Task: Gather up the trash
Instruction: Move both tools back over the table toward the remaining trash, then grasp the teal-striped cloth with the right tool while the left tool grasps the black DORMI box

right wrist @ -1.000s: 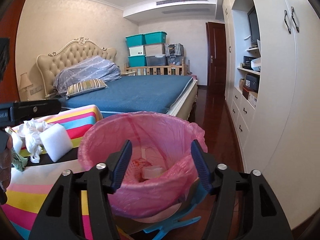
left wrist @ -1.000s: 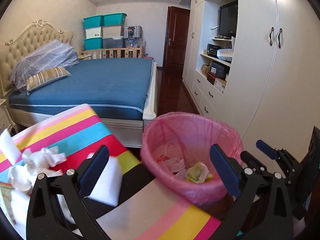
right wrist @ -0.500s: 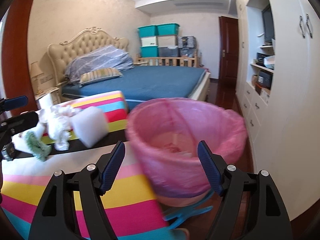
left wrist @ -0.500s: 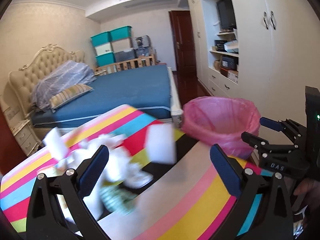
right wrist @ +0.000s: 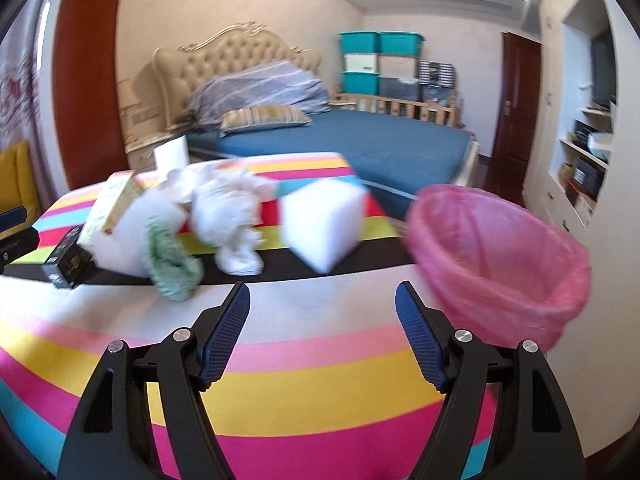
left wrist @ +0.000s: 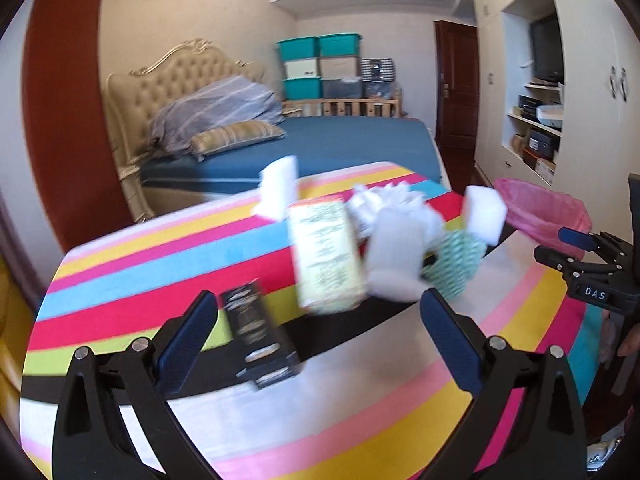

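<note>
Trash lies on the striped tablecloth: a black box, a pale yellow carton, white crumpled plastic, a green mesh wad and white foam blocks. My left gripper is open and empty, just short of the black box. My right gripper is open and empty over the table, with the foam block, the plastic and the green wad ahead. The pink-lined bin stands off the table's right edge; it also shows in the left wrist view.
A bed with a blue cover lies behind the table. White wardrobes and shelves line the right wall. A dark door is at the back. The right gripper shows at the right of the left wrist view.
Both grippers have swung left, away from the bin and over the table. The trash pile has come into the centre of both views, and the bin has shifted to the right.
</note>
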Demonstrator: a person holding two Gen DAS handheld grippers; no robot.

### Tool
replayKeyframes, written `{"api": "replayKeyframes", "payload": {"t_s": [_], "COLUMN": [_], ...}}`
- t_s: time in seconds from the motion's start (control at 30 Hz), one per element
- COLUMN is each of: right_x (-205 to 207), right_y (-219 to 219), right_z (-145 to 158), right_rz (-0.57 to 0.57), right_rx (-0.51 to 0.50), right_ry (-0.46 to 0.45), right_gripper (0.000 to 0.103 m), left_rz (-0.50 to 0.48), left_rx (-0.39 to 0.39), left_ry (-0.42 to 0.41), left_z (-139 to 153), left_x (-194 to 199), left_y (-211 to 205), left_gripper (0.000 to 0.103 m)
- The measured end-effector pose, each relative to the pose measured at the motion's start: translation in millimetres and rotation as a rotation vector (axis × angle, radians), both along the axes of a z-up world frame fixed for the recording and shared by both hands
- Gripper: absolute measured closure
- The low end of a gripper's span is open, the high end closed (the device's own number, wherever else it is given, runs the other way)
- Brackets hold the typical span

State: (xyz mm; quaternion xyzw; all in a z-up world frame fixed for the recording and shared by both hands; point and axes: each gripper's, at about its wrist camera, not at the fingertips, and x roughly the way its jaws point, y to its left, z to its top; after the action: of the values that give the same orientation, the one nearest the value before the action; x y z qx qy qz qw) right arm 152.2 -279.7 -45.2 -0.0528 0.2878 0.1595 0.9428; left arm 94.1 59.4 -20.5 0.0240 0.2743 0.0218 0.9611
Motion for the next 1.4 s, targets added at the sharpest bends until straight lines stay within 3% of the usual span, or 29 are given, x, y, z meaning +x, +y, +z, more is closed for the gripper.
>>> {"api": "replayKeyframes", "payload": {"t_s": [0.37,0.73,0.8,0.83,0.93,1.2,1.4], "right_x": [-14.6,9.6,11.9,13.3,16.1,4.1,5.3], "right_y": [81.5,116.1,116.5,118.4,121.1,125.7,123.9], "right_z": [-5.7,-7.7,-8.9,-9.8,-11.4,-7.0,-5.6], "right_rz": [0.173,0.155,0.148,0.149,0.163,0.174,0.166], "right_rx": [-0.085,-0.147,-0.131,-0.126,-0.133,-0.148,-0.145], "right_ry": [0.043,0.092,0.098,0.098,0.111,0.044,0.043], "right_gripper": [0.031,0.033,0.036,0.043,0.076,0.080,0.080], "left_rz": [0.098,0.121,0.119,0.119,0.117,0.106,0.112], "left_rx": [-0.073,-0.092,-0.086,-0.085,-0.093,-0.139,-0.091], "left_ry": [0.053,0.061,0.063,0.065,0.070,0.087,0.118], "left_z": [-19.6,-28.3,-29.1,-30.0,-31.4,-33.0,-33.2], "left_x": [-19.7,-18.3,-18.0,-17.5,-16.9,-1.7,25.5], "left_y": [55.8,65.8,64.1,62.3,60.8,56.4,45.4], "left_gripper": [0.005,0.005,0.005,0.005,0.005,0.005,0.006]}}
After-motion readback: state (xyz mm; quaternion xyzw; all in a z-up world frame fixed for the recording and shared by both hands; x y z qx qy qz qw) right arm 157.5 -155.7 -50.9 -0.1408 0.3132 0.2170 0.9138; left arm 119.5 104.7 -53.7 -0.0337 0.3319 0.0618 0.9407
